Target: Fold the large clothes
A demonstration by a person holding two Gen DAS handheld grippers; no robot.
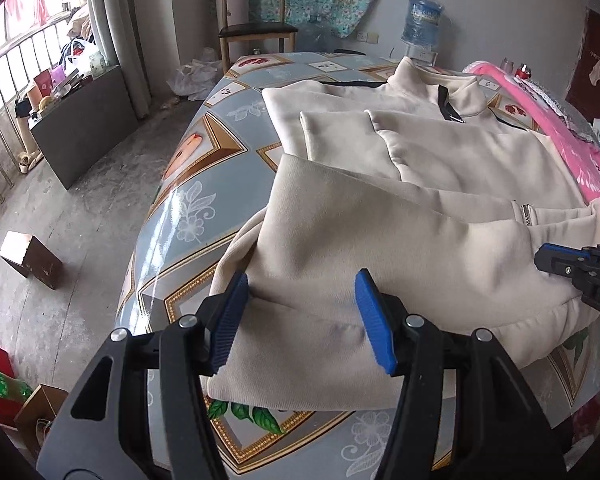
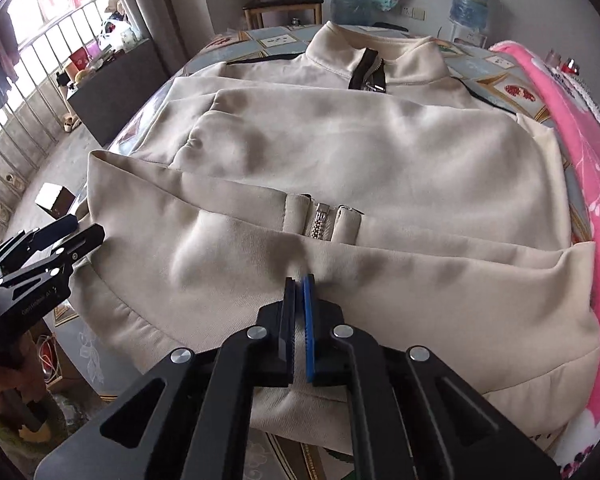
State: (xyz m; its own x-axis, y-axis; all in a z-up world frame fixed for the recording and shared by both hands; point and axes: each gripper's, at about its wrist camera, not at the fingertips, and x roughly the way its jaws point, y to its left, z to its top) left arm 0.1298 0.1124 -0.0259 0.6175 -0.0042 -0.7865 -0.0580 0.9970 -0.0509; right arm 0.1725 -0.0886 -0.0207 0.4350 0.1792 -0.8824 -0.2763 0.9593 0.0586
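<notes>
Directly ahead, the right tongs [image 2: 299, 286] pinch the cream jacket's [image 2: 340, 152] near hem to lift it for folding. Beside them, the left tongs [image 1: 300, 286] gape, straddling the hem ungripped. Beyond, the jacket sprawls across the patterned surface [image 1: 204, 168].

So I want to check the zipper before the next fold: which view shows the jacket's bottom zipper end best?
The right wrist view: the bottom zipper end sits near the middle, metal teeth and slider clear, on the cream jacket. The left wrist view shows it only small and side-on, far toward the right.
</notes>
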